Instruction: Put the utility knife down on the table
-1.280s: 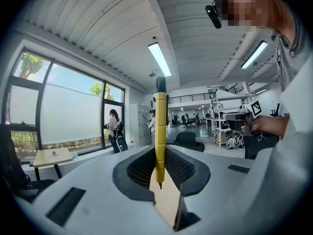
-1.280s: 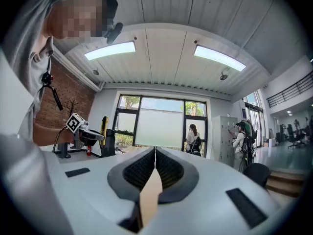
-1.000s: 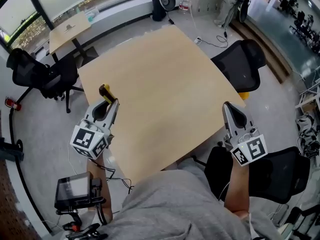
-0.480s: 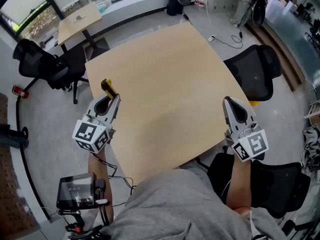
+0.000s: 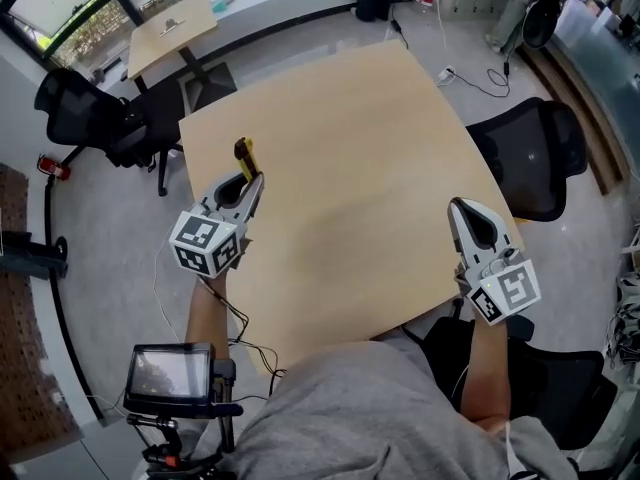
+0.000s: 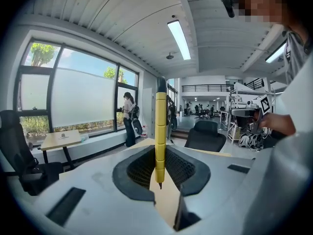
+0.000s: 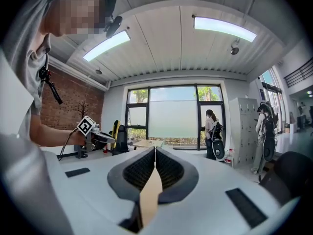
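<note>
A yellow and black utility knife (image 5: pixel 244 154) sticks out forward from my left gripper (image 5: pixel 246 173), whose jaws are shut on its handle over the left edge of the wooden table (image 5: pixel 350 168). In the left gripper view the knife (image 6: pixel 160 131) stands as a yellow bar between the ribbed pads. My right gripper (image 5: pixel 462 210) hovers at the table's right edge with its jaws shut and nothing between them; its pads (image 7: pixel 168 168) meet at the tips. From the right gripper view the knife (image 7: pixel 115 133) shows far off at the left.
Black office chairs stand to the right (image 5: pixel 535 158) and the far left (image 5: pixel 85 118) of the table. A small desk (image 5: pixel 170 33) is behind. A tripod with a screen (image 5: pixel 170 373) stands at my lower left. People stand by the windows (image 6: pixel 128 116).
Both grippers have moved forward over the table, the left one more to the right with the knife still held. The jaws have not changed.
</note>
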Motion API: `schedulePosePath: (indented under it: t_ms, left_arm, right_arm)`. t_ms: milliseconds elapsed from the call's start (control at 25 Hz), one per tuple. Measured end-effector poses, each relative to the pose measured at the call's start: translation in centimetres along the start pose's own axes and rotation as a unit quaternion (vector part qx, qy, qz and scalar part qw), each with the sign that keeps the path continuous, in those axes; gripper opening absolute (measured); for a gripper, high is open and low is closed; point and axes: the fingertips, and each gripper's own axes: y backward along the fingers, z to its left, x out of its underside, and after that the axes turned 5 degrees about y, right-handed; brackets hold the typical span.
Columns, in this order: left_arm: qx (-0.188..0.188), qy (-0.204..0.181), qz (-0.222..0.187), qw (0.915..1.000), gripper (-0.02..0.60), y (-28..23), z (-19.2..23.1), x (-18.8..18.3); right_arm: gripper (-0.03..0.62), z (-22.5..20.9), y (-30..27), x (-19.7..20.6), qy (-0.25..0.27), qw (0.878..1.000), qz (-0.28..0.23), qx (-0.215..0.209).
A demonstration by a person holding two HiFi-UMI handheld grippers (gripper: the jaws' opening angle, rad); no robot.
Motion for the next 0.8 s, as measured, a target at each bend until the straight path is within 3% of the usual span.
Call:
schedulePosePath:
  t_ms: [280, 560, 800]
  left_arm:
    - [0.009, 0.026, 0.036, 0.999, 0.057, -5.6, 1.2, 1.8]
    - [0.012, 0.027, 0.081, 0.9962, 0.057, -12.2, 1.7, 4.1]
    - [0.023, 0.036, 0.118, 0.9921, 0.057, -14.3, 2.7, 5.6]
  right_arm:
    - [0.011, -1.9, -1.8, 1.7, -0.009, 1.0, 0.015, -0.017]
    - [0.01, -5.3, -2.3, 4.7, -0.026, 0.999, 0.026, -0.023]
    - [0.01, -4.7, -2.4, 5.5, -0.037, 0.998, 0.035, -0.023]
